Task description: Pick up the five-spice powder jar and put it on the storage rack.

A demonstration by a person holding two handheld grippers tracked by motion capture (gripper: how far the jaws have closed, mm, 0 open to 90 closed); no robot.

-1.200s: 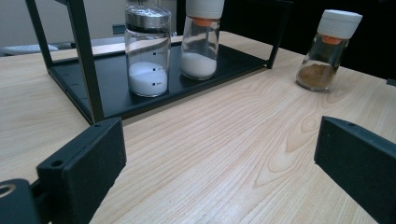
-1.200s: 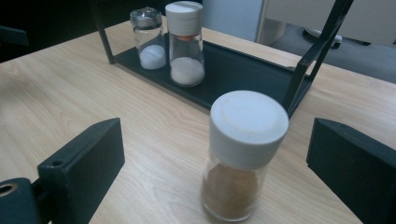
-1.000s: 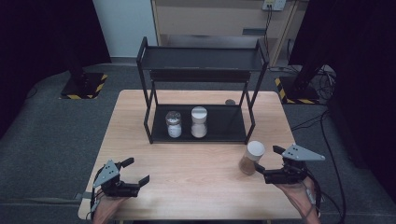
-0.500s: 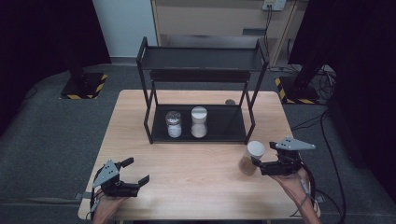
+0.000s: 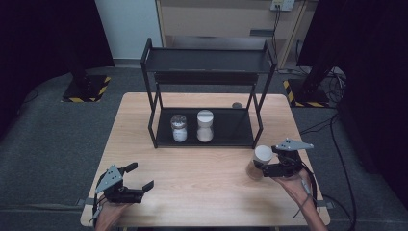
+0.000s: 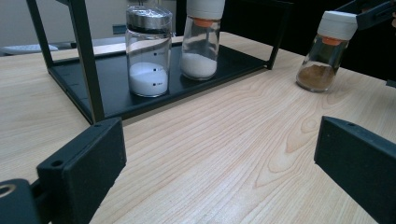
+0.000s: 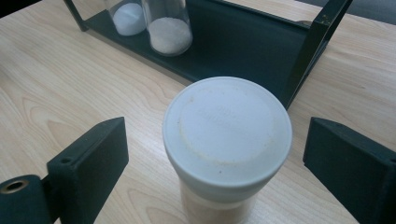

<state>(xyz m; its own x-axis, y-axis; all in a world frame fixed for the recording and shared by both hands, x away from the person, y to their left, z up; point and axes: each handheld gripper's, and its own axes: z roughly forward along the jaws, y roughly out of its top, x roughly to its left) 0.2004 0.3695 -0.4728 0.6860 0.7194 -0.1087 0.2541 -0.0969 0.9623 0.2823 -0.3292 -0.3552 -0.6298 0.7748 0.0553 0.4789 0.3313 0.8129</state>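
Near the bench's right edge, the right hand-held gripper (image 7: 212, 154), jaws closing but not yet touching, brackets the brown spice jar (image 7: 227, 144). Its glass looks rigid, slippery and breakable; grip below the white lid (image 5: 263, 154).

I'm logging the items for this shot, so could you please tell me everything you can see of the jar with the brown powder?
The jar is clear, glass-like, with a white cap over an orange collar and brown powder filling its lower part. It stands upright on the table, right of the rack and outside it. The right claw straddles the cap; its jaws, which have just been closing, flank the cap without touching. Only the table touches the jar.
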